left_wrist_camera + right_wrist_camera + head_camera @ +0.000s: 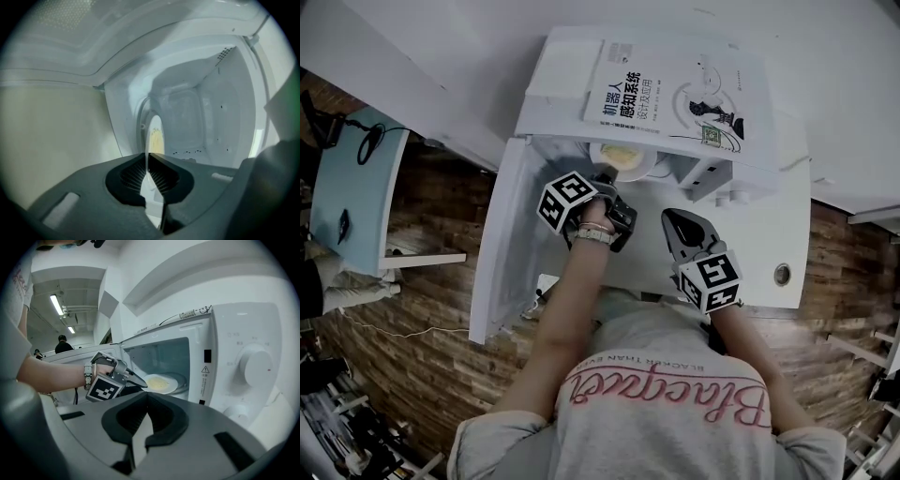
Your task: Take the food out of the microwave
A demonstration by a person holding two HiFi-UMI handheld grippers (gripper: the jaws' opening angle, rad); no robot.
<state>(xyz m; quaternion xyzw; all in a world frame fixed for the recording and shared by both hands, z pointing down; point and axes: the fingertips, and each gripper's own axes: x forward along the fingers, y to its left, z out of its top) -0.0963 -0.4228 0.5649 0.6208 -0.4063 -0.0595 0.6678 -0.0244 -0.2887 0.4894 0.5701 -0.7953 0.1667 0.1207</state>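
Observation:
A white plate [623, 157] with flat yellow food lies on the turntable inside the open white microwave [750, 211]. My left gripper [605, 178] reaches into the cavity and is shut on the plate's near rim. In the left gripper view the plate [154, 136] runs edge-on between the pads [161, 176]. From the right gripper view I see the plate [161, 383] with the left gripper [140, 383] at its edge. My right gripper [680, 225] is shut and empty in front of the microwave, to the right of the opening; its jaw tips [146, 395] meet.
The microwave door [502, 253] stands swung open to the left. A book [675, 94] lies on top of the microwave. The control panel with a round knob [255, 364] is right of the cavity. A light blue table [347, 187] stands far left.

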